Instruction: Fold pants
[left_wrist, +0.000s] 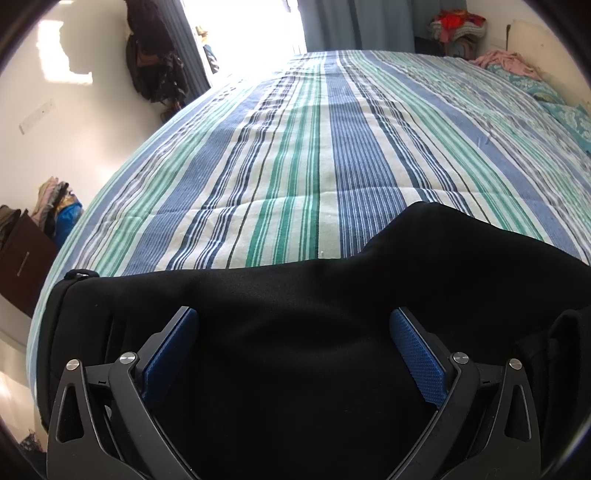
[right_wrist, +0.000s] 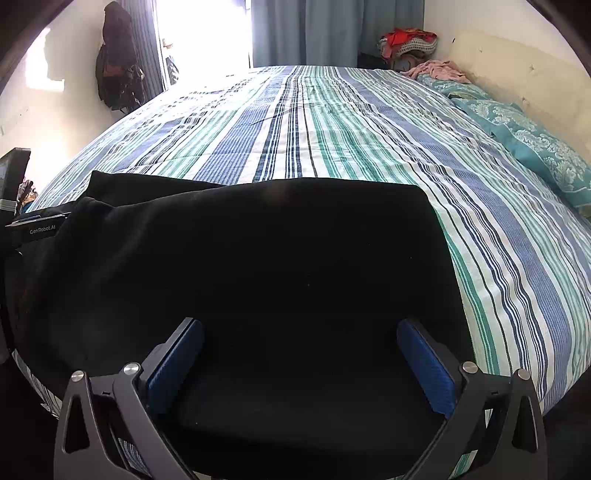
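I see a wide bed under a blue-green-white striped cover (right_wrist: 295, 122) — black fabric pants (right_wrist: 258, 258) near, teal patterned pillows (right_wrist: 535, 147) far right.

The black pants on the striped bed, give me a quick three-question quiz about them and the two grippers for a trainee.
1. True or false: the left gripper is clamped shut on the black pants.
2. What do the pants lie on? A) wooden floor B) striped bedspread C) chair
3. Fill in: the right gripper has its blue pads standing ____ above the pants.

Key: 1 false, its jaws are open; 2 B; 3 apart.
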